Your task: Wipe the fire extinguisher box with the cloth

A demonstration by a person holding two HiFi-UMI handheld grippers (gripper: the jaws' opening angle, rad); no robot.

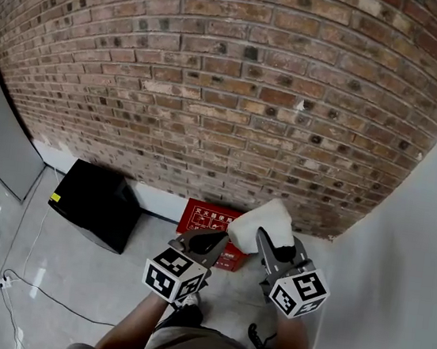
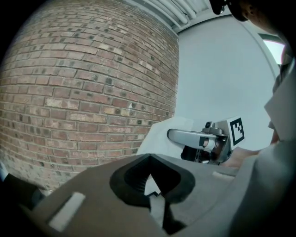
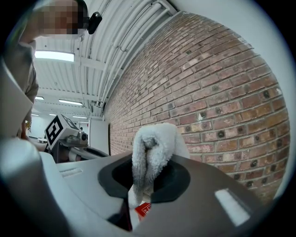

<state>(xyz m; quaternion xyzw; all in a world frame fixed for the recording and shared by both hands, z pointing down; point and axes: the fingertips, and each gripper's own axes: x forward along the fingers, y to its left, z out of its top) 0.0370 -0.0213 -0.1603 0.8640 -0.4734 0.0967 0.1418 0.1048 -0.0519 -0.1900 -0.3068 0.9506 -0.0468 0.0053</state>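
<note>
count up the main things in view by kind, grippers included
grippers: 2 (left gripper, right gripper)
white cloth: 1
red fire extinguisher box: 1
black box: 1
floor cable: 1
total: 6

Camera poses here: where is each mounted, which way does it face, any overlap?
Head view: on the person's head, steeply down at the foot of the brick wall and the red fire extinguisher box; forearms, left gripper, right gripper show.
Left gripper view: on that gripper, along its shut jaws toward the wall corner; right gripper at right.
Right gripper view: along jaws clamping the white cloth, wall beyond; left gripper at left.
Shared: each gripper view sees the other gripper; all see the wall.
</note>
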